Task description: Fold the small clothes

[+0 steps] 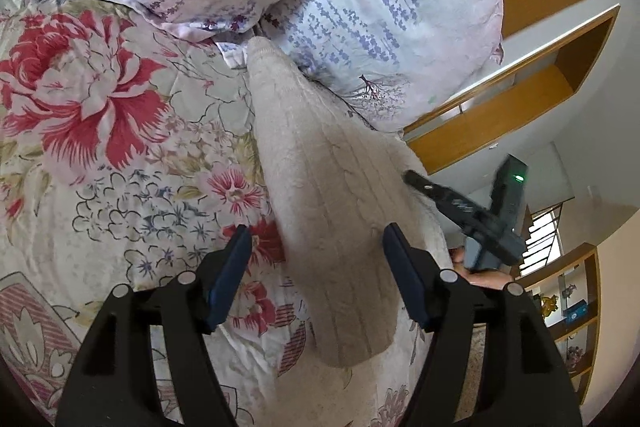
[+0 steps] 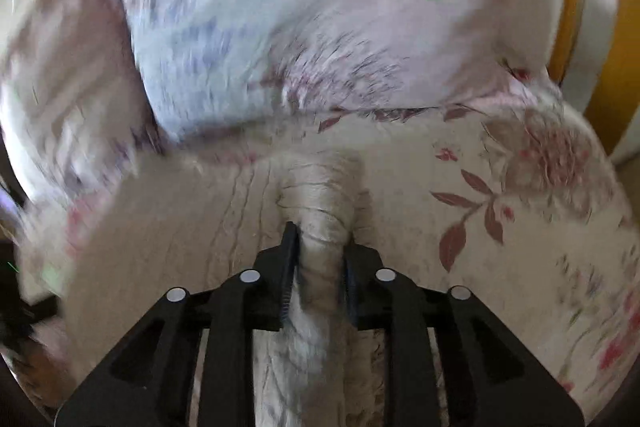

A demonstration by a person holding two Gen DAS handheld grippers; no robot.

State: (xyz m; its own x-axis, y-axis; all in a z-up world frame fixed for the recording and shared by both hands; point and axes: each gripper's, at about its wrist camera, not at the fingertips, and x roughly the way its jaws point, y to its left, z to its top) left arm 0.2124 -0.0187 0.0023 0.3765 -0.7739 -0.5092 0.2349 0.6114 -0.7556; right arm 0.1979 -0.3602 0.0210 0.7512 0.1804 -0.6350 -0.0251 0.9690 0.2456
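Note:
A cream knitted garment (image 1: 320,167) lies as a long strip on the flowered bedspread (image 1: 100,155), running from the pillows toward me. My left gripper (image 1: 316,239) is open and hovers over its near part, one finger on each side, holding nothing. My right gripper (image 2: 320,247) is shut on a bunched, twisted part of the same cream knit (image 2: 324,195). In the left wrist view the right gripper (image 1: 416,181) shows at the garment's right edge. The right wrist view is blurred by motion.
Two pillows with a lilac flower print (image 1: 384,11) lie at the head of the bed, touching the garment's far end. A wooden headboard (image 1: 520,95) and a shelf unit (image 1: 572,307) stand at the right.

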